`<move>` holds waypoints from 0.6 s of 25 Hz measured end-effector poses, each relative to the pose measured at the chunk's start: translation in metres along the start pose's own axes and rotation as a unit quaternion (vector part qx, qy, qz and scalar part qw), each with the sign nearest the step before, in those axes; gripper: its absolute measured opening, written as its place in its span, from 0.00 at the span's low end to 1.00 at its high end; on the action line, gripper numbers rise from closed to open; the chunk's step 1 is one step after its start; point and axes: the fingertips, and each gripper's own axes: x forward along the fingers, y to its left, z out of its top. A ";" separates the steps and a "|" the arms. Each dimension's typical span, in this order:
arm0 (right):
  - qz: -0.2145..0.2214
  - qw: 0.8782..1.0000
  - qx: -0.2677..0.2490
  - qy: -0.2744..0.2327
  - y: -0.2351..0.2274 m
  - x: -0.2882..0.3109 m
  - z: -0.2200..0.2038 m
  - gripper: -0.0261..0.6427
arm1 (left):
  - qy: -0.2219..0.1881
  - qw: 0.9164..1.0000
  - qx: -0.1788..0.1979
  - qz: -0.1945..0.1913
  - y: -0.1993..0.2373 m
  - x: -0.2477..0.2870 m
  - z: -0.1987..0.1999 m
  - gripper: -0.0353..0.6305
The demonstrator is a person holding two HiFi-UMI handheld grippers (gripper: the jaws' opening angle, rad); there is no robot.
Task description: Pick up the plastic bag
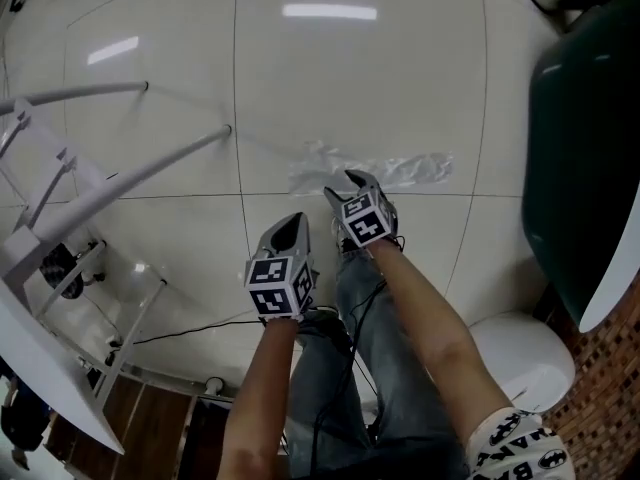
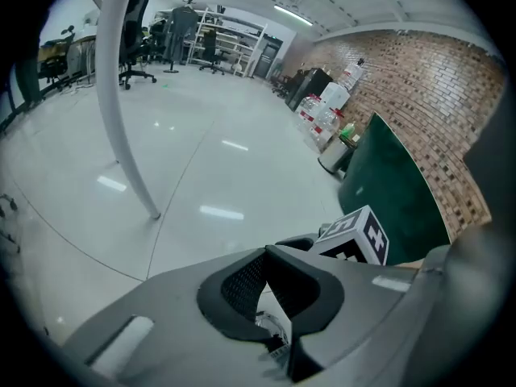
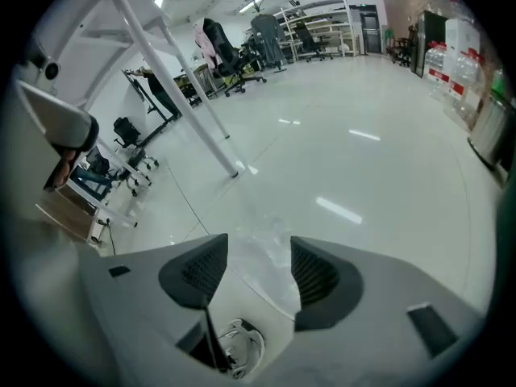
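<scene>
Head view: the plastic bag point(image 1: 375, 171) lies flat and crumpled on the pale tiled floor point(image 1: 150, 28), stretched sideways ahead of the person. It is thin clear film, judged very light, limp and slippery. It is likely to slide or cling to the tile if pressed at a flat spot, so a raised wrinkle or bunched edge on its nearer side looks the best place to pinch. The right gripper point(image 1: 348, 186) points steeply down with its tips at the bag's near edge; contact cannot be confirmed from here. The left gripper point(image 1: 290, 226) is just beside it, over bare tile and short of the bag. Left gripper view: the left gripper point(image 2: 264, 252) has its jaws together, the pads meeting at the tips with nothing between them. Beyond are bare floor, a white frame leg point(image 2: 121, 95) and a green panel point(image 2: 387, 184); no bag shows here. Right gripper view: the right gripper point(image 3: 258, 247) has its jaws wide apart, and the plastic bag point(image 3: 262, 268) shows in the gap, on the floor beyond. Neither pad presses on it, so nothing is held. Judgement: the pick-up is not yet made, and the wide jaws should straddle a fold before closing.
</scene>
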 end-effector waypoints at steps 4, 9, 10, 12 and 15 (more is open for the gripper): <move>0.000 0.999 -0.034 0.027 -0.016 0.066 -0.033 0.43 | 0.014 1.000 -0.004 -0.008 0.022 0.049 -0.023 0.06; 0.007 0.995 -0.077 0.061 -0.019 0.132 -0.056 0.49 | 0.028 1.000 0.006 -0.003 0.054 0.080 -0.049 0.06; 0.007 0.994 -0.090 0.066 -0.018 0.140 -0.057 0.49 | 0.028 1.000 0.006 -0.003 0.056 0.080 -0.053 0.06; 0.005 0.990 -0.120 0.075 -0.012 0.150 -0.055 0.49 | 0.022 1.000 0.006 -0.003 0.059 0.073 -0.056 0.06; 0.002 0.981 -0.169 0.098 0.004 0.158 -0.052 0.49 | 0.010 1.000 0.005 0.001 0.065 0.056 -0.057 0.06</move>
